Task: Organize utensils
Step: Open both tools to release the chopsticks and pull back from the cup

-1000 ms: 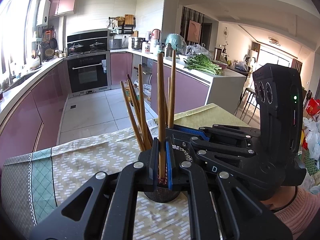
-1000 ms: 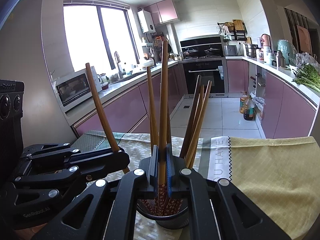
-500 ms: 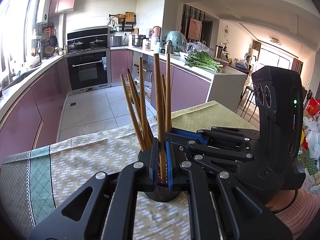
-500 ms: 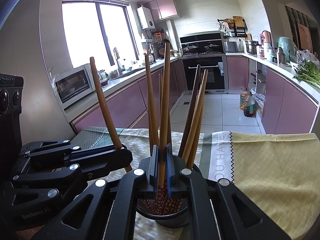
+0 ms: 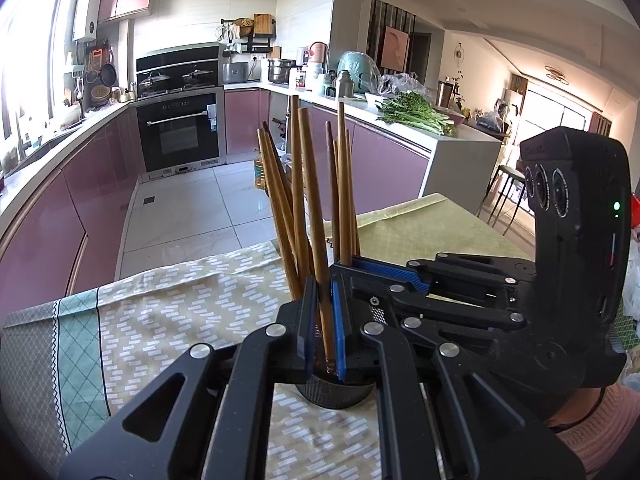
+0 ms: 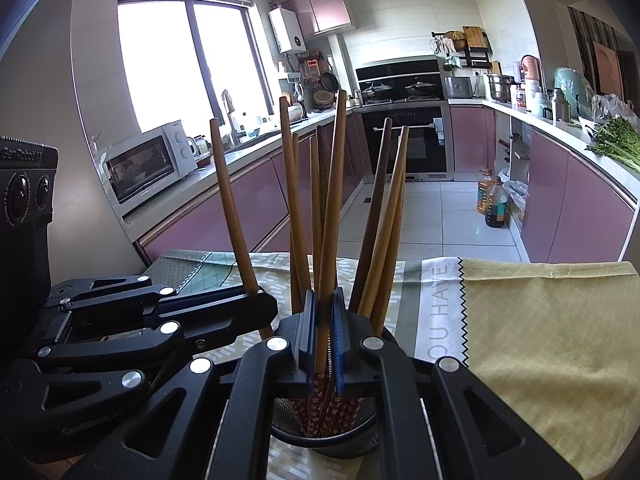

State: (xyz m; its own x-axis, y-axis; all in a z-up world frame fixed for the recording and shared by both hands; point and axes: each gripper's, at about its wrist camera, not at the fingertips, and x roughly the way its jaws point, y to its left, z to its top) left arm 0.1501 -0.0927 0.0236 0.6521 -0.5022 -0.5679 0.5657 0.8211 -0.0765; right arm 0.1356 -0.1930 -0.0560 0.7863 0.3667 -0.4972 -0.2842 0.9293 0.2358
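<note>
While each chopstick already stands with its tip down in the mesh holder (image 6: 326, 438) on the bench, both should spread only slightly: left gripper (image 5: 322, 320) seems to be loosening on one chopstick (image 5: 314, 216), right gripper (image 6: 324, 344) pinches another chopstick (image 6: 332, 200).

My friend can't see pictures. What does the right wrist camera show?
The right gripper pinches one wooden chopstick above a round mesh holder full of chopsticks. The left gripper holds another chopstick beside it.
</note>
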